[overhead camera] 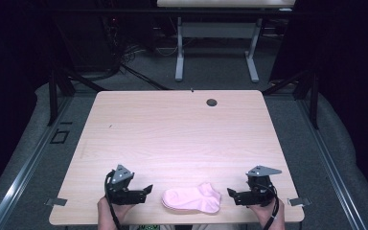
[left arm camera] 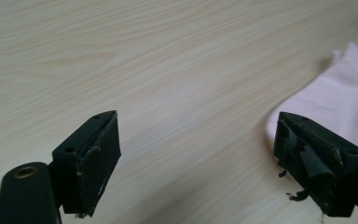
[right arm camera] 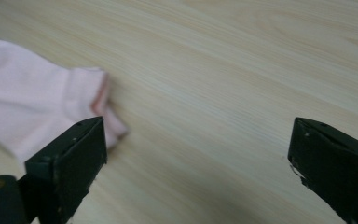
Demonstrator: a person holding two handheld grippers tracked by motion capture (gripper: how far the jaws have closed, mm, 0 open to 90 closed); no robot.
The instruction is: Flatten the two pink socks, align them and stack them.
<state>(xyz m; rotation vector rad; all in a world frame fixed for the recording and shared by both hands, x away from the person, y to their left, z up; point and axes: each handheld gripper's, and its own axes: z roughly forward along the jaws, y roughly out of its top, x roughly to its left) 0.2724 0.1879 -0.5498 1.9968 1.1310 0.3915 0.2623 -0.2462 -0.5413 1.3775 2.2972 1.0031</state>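
— What lies on the desk point(overhead camera: 182, 129)?
— A pink sock point(overhead camera: 191, 199), flat near the front edge, toe to the left.
— And the grippers?
— The left gripper point(overhead camera: 146, 190) and right gripper point(overhead camera: 231, 193) flank it, each just beside it, jaws pointing inward, not touching.

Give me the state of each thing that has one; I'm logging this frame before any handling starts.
Pink socks: lying flat on the table near its front edge, between the grippers, held by neither.
Left gripper: open, empty, beside the socks' toe end.
Right gripper: open, empty, beside the cuff end.
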